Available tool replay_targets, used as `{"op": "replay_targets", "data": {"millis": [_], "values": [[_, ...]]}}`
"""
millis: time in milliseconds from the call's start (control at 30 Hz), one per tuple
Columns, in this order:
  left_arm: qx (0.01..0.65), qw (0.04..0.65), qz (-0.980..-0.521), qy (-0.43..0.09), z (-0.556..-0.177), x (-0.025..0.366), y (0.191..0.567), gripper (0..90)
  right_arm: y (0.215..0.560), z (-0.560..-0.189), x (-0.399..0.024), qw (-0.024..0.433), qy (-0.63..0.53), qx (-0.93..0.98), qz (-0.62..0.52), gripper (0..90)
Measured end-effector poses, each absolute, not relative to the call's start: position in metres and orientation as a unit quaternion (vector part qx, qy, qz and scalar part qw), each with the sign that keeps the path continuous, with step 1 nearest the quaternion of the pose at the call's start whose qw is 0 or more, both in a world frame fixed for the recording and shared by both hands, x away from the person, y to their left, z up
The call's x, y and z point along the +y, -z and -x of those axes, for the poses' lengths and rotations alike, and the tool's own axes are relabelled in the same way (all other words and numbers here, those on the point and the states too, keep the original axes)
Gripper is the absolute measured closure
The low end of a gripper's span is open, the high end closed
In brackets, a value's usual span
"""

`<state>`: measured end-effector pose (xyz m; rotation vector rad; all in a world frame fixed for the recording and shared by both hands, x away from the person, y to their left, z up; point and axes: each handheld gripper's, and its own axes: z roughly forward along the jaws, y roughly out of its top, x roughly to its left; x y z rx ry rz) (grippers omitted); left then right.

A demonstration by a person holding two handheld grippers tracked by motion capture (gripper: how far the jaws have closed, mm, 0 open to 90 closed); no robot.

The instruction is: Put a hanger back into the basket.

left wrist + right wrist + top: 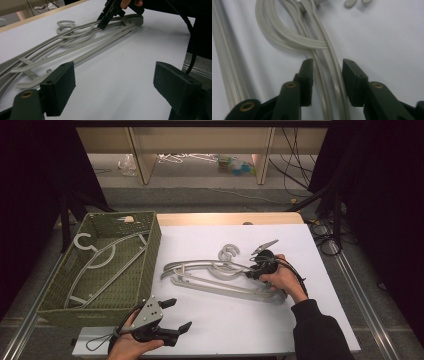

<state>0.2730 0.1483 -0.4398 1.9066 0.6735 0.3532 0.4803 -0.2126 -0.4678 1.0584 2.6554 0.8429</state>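
L claw (171,314): jaws wide, nothing between them, near front edge of surface (300,250), well apart from hangers. Hangers (220,275): flat on surface, centre. R claw (327,75): jaws narrow, straddling hanger arms, pads not yet pressing.

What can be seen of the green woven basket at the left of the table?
The green woven basket is a rectangular, open-topped bin of what looks like woven plastic, with an oval handle cutout in its far wall. It stands upright at the left edge of the white table, partly overhanging it. Pale grey plastic hangers lie flat inside, hooks toward the far left corner. Neither tongs touches it.
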Motion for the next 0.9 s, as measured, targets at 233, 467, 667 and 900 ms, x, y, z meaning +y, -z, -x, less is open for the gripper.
{"op": "replay_targets", "data": {"millis": [233, 467, 667, 900], "values": [[0.277, 0.514, -0.798, -0.149, -0.274, 0.150, 0.440, 18.5, 0.463, -0.479, -0.215, 0.077, -0.273, 0.911, -0.299, 74.6], [0.275, 0.512, -0.800, -0.148, -0.274, 0.150, 0.440, 19.4, 0.450, -0.473, -0.219, 0.101, -0.264, 0.926, -0.249, 81.4], [0.283, 0.518, -0.794, -0.146, -0.276, 0.151, 0.441, 19.6, 0.436, -0.468, -0.222, 0.109, -0.292, 0.920, -0.239, 81.6], [0.278, 0.513, -0.798, -0.151, -0.277, 0.153, 0.441, 19.9, 0.420, -0.461, -0.224, 0.119, -0.325, 0.908, -0.237, 81.9]]}}
